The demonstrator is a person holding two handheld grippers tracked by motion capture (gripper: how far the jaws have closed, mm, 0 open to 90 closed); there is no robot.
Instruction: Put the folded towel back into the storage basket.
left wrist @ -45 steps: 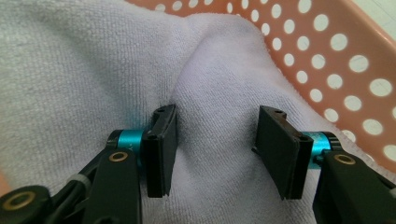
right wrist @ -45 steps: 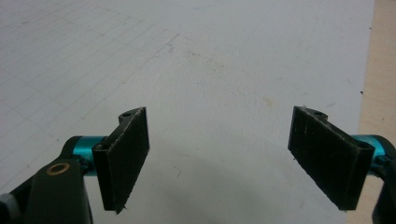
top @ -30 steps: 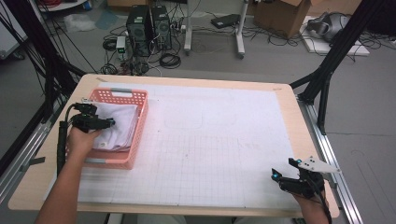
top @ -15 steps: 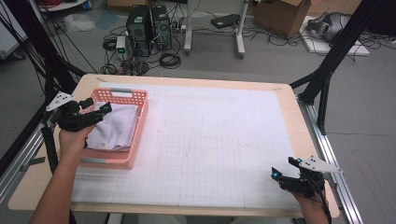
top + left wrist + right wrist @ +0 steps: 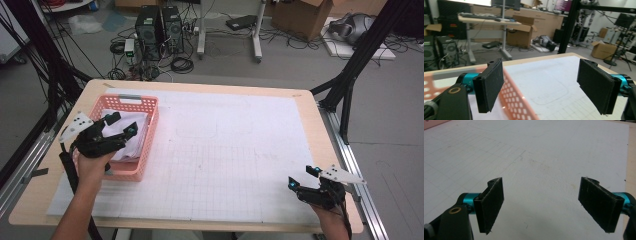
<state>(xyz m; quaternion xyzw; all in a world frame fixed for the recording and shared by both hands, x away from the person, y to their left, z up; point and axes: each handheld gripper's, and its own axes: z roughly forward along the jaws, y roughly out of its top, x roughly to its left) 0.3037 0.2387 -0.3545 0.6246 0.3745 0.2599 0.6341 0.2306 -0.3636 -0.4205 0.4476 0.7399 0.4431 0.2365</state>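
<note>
White cloth (image 5: pixel 126 137) sits crumpled in the pink basket (image 5: pixel 145 150) at the table's (image 5: pixel 300 107) far left; looks like you've released it. Your left gripper (image 5: pixel 120 124) hangs over the basket, jaws just spread, nothing between them. Next: pull clear. Right gripper (image 5: pixel 301 177) rests near right, jaws wide, empty.

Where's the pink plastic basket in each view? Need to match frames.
High view: the pink plastic basket sits at the table's left, white cloth inside, beside the left gripper.
Left gripper view: its rim crosses bottom left, between the jaws.
Right gripper view: a pink sliver at top-left corner.
Shared landmark: white gridded mat.
</note>
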